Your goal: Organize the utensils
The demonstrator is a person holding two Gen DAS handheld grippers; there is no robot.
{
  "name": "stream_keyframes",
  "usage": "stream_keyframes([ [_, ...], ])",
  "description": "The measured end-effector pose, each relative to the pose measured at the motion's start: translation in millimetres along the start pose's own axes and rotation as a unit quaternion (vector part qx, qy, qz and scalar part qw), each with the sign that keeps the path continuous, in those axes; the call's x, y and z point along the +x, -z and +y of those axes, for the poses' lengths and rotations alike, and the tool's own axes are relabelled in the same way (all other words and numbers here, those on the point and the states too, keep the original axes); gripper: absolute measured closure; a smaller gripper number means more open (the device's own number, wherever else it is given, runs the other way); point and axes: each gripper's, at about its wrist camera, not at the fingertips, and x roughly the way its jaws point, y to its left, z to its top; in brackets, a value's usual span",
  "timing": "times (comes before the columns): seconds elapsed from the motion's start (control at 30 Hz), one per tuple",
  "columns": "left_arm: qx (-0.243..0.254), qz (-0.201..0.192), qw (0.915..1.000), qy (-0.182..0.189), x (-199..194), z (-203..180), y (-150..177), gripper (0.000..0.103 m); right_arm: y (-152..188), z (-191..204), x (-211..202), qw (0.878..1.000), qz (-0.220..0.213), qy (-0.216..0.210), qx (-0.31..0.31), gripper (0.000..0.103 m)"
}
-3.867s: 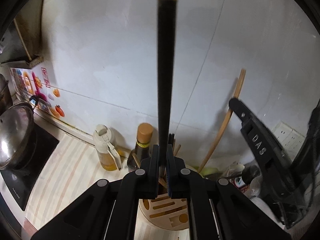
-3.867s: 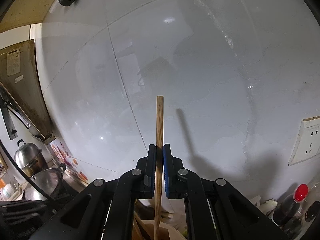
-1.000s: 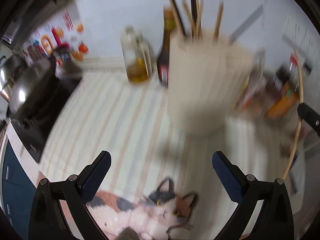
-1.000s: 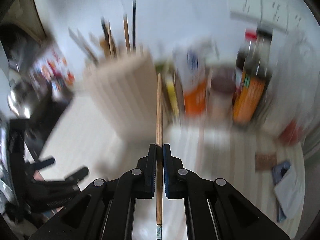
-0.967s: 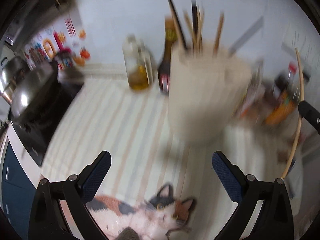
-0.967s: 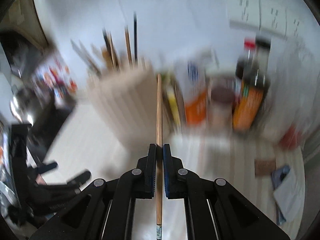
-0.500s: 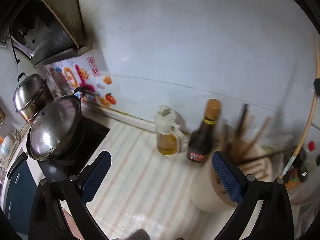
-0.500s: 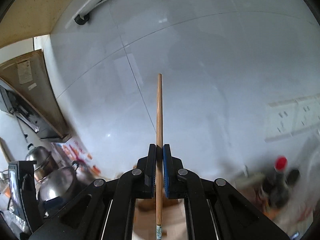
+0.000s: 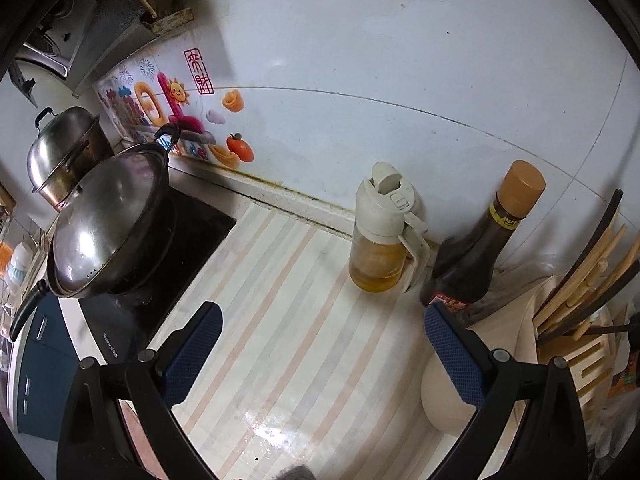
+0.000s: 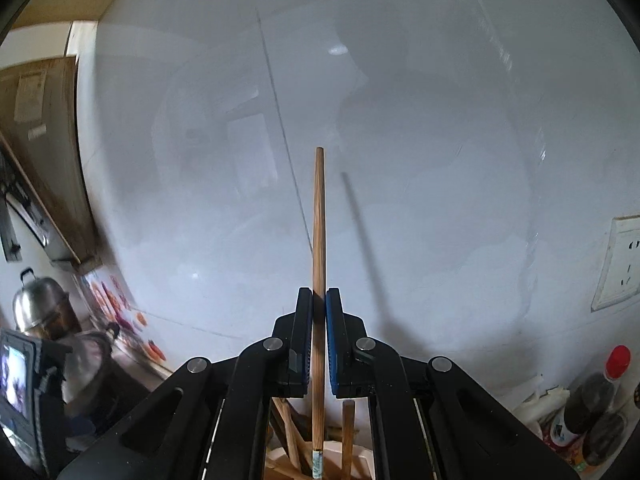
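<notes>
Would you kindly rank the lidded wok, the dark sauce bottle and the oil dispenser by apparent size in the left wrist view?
1. Lidded wok, clearly largest.
2. Dark sauce bottle.
3. Oil dispenser, only slightly smaller; fisheye distortion makes these last two uncertain.

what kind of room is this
Most likely a home kitchen: a lidded wok sits on a black cooktop, with an oil dispenser and sauce bottle against the tiled wall.

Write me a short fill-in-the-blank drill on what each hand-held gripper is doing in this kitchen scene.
1. The right hand-held gripper is shut on a wooden ____.
2. The left hand-held gripper is ____ and holds nothing.
3. The oil dispenser stands left of a dark bottle with a ____ cap.
4. A metal ____ covers the wok on the stove.

Missing words: chopstick; open; tan; lid
</notes>
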Motion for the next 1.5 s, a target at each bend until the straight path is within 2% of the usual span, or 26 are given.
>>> stream_keyframes([
  [0.13,0.006,-0.018,0.9996,0.020,-16.3,-0.4,4.2,0.000,5.9,-1.9,3.9,0.999,0.033,0.003,0.000,0.095],
  [0.2,0.009,-0.025,0.9992,0.030,-25.0,-1.3,5.7,0.000,5.7,-5.1,-4.2,0.999,0.042,0.010,0.003,0.087],
  [0.27,0.016,-0.031,0.9987,0.038,-36.6,-2.8,9.7,0.000,4.5,-6.3,-17.3,0.999,0.040,0.014,0.001,0.071],
  [0.3,0.018,-0.035,0.9984,0.041,-42.4,-3.4,12.0,0.000,4.6,-6.3,-21.9,0.999,0.042,0.021,-0.002,0.068],
  [0.37,0.021,-0.045,0.9976,0.048,-53.0,-3.9,17.7,0.000,4.9,-11.6,-36.0,0.998,0.060,0.031,0.002,0.047],
  [0.43,0.028,-0.064,0.9962,0.053,-69.2,-6.1,28.0,0.000,9.4,-15.7,-50.1,0.995,0.082,0.051,0.002,0.035],
  [0.47,0.032,-0.072,0.9955,0.054,-76.3,-7.3,32.5,0.000,13.4,-17.5,-59.7,0.994,0.092,0.056,-0.001,0.033],
  [0.53,0.037,-0.081,0.9944,0.056,-88.0,-11.0,39.9,0.000,21.5,-19.8,-73.9,0.990,0.111,0.083,-0.017,0.014],
  [0.6,0.039,-0.089,0.9935,0.060,-100.8,-14.8,48.7,0.000,30.6,-22.1,-85.7,0.985,0.134,0.103,-0.032,0.002],
  [0.7,0.042,-0.099,0.9922,0.063,-117.5,-19.7,59.3,0.000,41.9,-30.1,-104.9,0.980,0.159,0.114,-0.042,0.002],
  [0.9,0.040,-0.119,0.9900,0.065,-160.4,-28.7,85.3,0.000,43.3,-46.0,-148.2,0.980,0.158,0.116,-0.041,0.000],
  [1.23,0.030,-0.164,0.9833,0.073,-259.9,-28.3,150.7,0.000,27.8,-49.7,-265.3,0.984,0.130,0.101,-0.066,0.000],
  [1.5,0.023,-0.175,0.9815,0.074,-316.4,-13.0,201.4,0.000,18.1,-38.3,-361.8,0.988,0.092,0.093,-0.080,0.000],
])
